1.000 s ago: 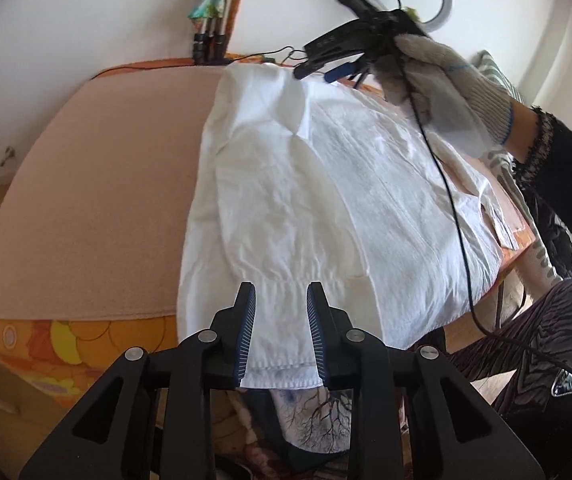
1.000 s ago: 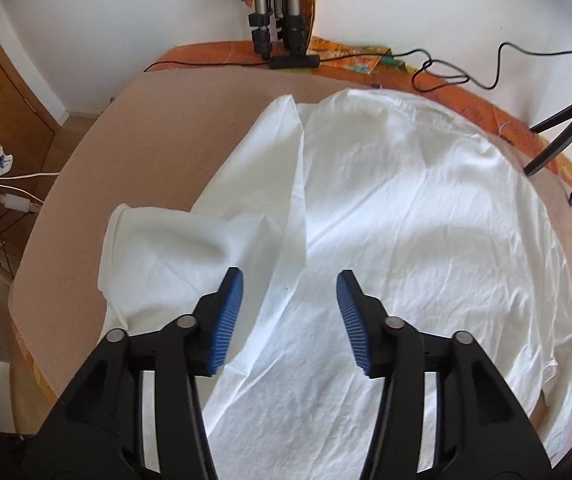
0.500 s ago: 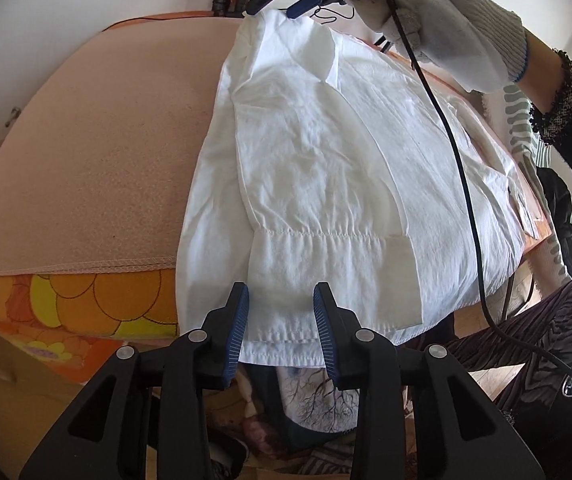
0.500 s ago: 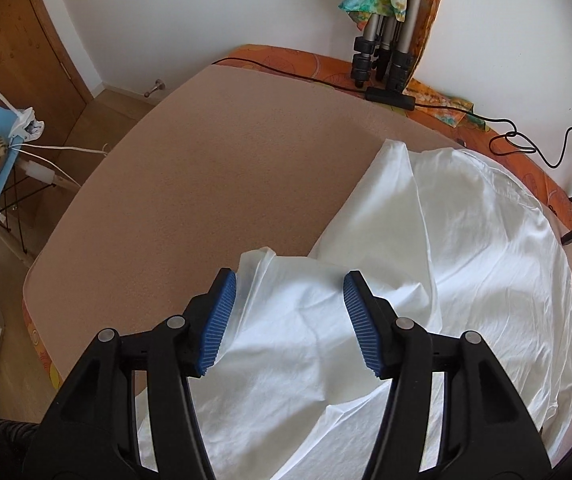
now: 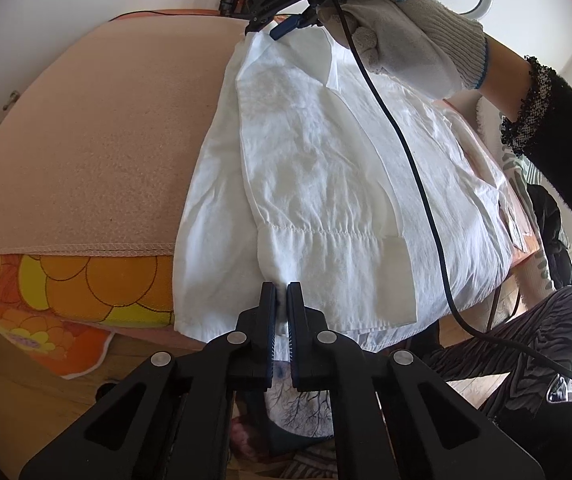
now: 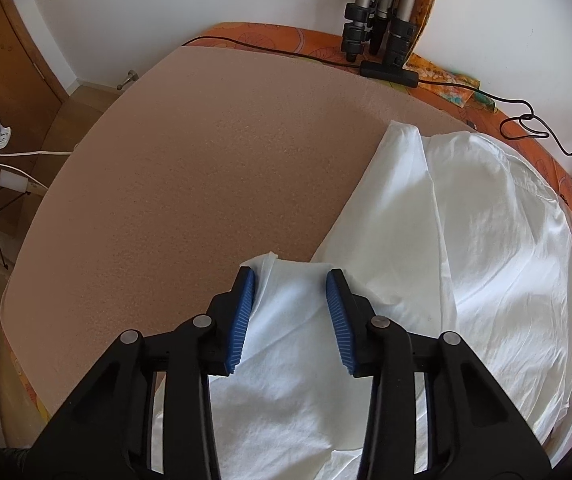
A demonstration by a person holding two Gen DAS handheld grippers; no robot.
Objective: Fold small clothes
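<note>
A white shirt [image 5: 325, 168] lies spread on a peach-coloured table cover [image 5: 86, 152], its sleeve folded over the body. My left gripper [image 5: 282, 296] is shut on the sleeve cuff [image 5: 325, 248] at the near table edge. In the right wrist view the same shirt [image 6: 485, 248] lies to the right. My right gripper [image 6: 289, 284] is open, its blue pads on either side of a raised fold of the shirt's corner [image 6: 286, 300]. The right gripper also shows in the left wrist view [image 5: 286, 28], held by a gloved hand at the shirt's far end.
An orange flower-patterned cloth [image 5: 66, 280] hangs under the cover at the near edge. A tripod [image 6: 381, 36] and black cables [image 6: 525, 120] stand at the far edge by the wall. A black cable [image 5: 405, 152] crosses over the shirt. A wooden door [image 6: 10, 64] is to the left.
My left gripper has closed on the sleeve cuff. My right gripper has moved left to the shirt's corner, so the fold now sits between its pads.
</note>
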